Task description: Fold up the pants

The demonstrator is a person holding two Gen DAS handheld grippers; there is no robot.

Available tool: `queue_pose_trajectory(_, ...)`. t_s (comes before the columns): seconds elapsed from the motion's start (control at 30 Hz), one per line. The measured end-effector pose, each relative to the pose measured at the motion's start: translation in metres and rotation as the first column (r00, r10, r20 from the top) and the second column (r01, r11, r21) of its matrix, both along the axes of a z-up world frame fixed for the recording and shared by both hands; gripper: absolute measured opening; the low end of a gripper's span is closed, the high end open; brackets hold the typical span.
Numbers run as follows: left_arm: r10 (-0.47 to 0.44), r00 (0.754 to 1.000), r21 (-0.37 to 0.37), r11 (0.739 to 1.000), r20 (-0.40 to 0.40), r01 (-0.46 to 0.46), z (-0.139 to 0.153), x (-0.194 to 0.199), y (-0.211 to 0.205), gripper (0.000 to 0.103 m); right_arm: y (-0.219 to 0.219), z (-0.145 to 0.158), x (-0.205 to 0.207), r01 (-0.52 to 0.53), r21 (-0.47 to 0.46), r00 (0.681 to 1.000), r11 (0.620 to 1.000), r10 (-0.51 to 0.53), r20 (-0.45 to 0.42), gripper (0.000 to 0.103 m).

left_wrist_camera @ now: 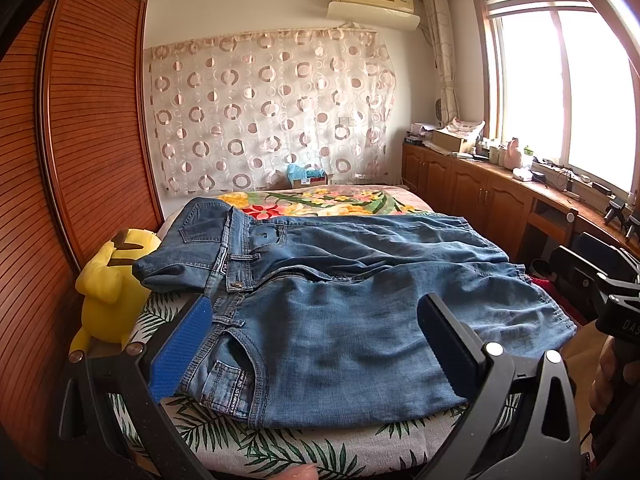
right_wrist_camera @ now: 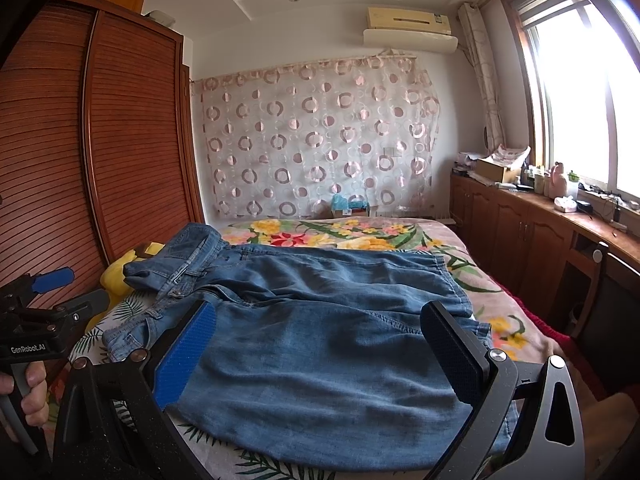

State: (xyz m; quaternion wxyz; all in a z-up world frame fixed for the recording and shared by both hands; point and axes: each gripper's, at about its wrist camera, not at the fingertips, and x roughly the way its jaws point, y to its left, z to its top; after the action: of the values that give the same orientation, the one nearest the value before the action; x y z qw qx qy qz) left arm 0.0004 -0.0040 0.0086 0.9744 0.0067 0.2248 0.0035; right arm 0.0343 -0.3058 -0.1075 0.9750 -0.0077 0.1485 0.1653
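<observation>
Closest to us, we've got both grippers spread wide with nothing between the pads, the left gripper [left_wrist_camera: 316, 344] hanging over the waistband end and the right gripper [right_wrist_camera: 320, 348] over the legs, neither one touching denim as far as we can tell. The jeans [left_wrist_camera: 352, 300] are lying flat on the leaf-print sheet [left_wrist_camera: 248, 440] of the bed, long axis running 9 to 3 o'clock, waistband pointing to 9 and hems to 3. Further back at about 9 o'clock a yellow plush toy [left_wrist_camera: 108, 280] sits just beside the waistband, and the floral blanket [right_wrist_camera: 340, 236] lies beyond at 12.
</observation>
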Motion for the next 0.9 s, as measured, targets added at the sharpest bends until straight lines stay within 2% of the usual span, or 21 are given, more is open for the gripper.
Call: queue_pose_trajectory(0.9, -0.003, 1.000, -0.006, 1.000, -0.002, 0.003, 0.0037, -0.0022, 0.0015, 0.103, -0.0022, -0.0004, 0.0026, -0.005, 0.003, 1.000, 1.000, 0.005, -0.002, 0.102)
